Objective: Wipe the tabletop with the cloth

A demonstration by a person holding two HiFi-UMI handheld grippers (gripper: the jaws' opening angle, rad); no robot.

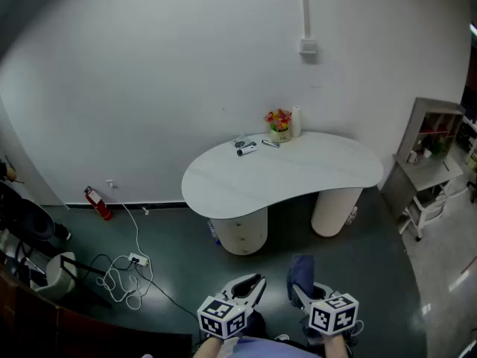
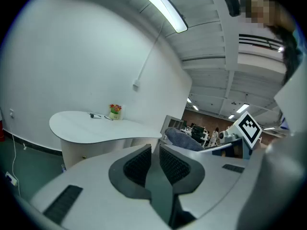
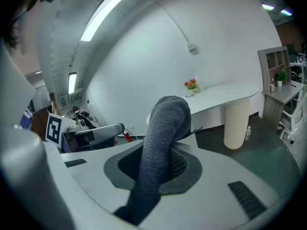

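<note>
Both well short of table edge; right gripper clamps cloth, left gripper closed.

No words, numbers or brands can be read. The marker cubes on the left gripper and right gripper bear only black-and-white square patterns. Items on the far table are too small to read.

Dark grey-blue knit cloth; white tabletop; dark green-grey floor; red-yellow flowers at far edge; red fire extinguisher left.
</note>
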